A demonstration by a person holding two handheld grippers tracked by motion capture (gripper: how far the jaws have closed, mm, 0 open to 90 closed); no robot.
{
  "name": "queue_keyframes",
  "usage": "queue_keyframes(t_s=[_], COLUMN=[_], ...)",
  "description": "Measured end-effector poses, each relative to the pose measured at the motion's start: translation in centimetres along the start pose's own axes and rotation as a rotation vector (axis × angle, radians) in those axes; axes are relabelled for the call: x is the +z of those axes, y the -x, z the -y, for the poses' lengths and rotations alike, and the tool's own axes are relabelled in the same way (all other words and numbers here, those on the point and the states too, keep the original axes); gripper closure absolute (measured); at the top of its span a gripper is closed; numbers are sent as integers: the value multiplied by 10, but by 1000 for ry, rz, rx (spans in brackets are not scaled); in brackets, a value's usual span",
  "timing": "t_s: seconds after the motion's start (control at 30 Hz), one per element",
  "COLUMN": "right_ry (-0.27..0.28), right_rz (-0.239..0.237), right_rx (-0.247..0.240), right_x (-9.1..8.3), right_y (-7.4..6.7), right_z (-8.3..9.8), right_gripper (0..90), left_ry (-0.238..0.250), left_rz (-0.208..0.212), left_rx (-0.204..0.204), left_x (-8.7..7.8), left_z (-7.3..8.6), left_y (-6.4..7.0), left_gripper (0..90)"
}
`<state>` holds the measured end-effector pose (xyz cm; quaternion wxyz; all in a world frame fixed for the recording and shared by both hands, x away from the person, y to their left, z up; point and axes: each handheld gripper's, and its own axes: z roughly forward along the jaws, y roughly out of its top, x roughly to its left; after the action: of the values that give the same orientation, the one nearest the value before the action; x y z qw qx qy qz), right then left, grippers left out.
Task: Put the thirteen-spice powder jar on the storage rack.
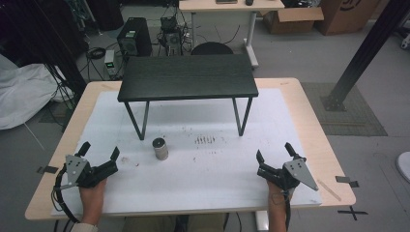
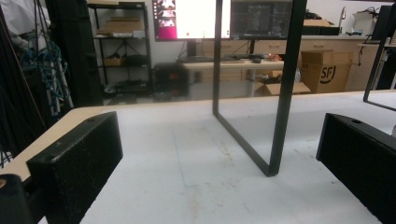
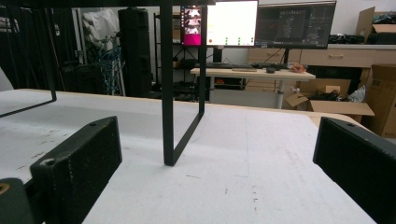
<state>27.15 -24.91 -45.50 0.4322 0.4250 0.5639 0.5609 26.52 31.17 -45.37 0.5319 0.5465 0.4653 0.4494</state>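
The left gripper (image 1: 100,153) rests low over the near left part of the white mat (image 1: 203,188), held by the person's left hand (image 1: 92,193), and its two black jaws stand wide apart with nothing between them; in the left gripper view the same gripper (image 2: 219,158) shows bare white mat between its jaws. The right gripper (image 1: 274,153) sits at the near right of the mat, held by the right hand (image 1: 277,189), with its jaws likewise spread wide and empty, and the right gripper view shows that gripper (image 3: 217,158) open over the scuffed white surface. A grey three-cornered plate rides on top of each gripper, and a black cable loops from the left one over the table edge. Between the two grippers, nearer the left one but apart from it, a small metal cylinder (image 1: 160,148) stands upright on the mat. It stands just in front of the left front leg of a small black table (image 1: 187,77) that sits on the far half of the mat. Dark smudges (image 1: 205,140) mark the mat to the right of the cylinder. The mat covers most of a light wooden table (image 1: 309,121). Beyond it are a computer tower (image 1: 134,36), cardboard boxes (image 1: 295,19) and another desk (image 1: 227,6) on the grey floor.
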Motion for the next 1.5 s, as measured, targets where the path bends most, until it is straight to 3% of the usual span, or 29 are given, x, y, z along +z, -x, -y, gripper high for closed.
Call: queue_keyframes(t_s=[0.97,1.27,1.5], right_ry=[4,2,1], right_rz=[-5,-5,-6], right_rx=[0,1,2], right_x=[0,0,0], right_y=[0,0,0], right_z=[0,0,0], right_gripper=[0,0,0], left_ry=[2,2,10], left_rz=[-2,-27,-14], left_rx=[2,-14,-34], left_x=[0,-1,-2], left_z=[0,-1,-5], left_y=[0,-1,-1], left_gripper=[8,6,6])
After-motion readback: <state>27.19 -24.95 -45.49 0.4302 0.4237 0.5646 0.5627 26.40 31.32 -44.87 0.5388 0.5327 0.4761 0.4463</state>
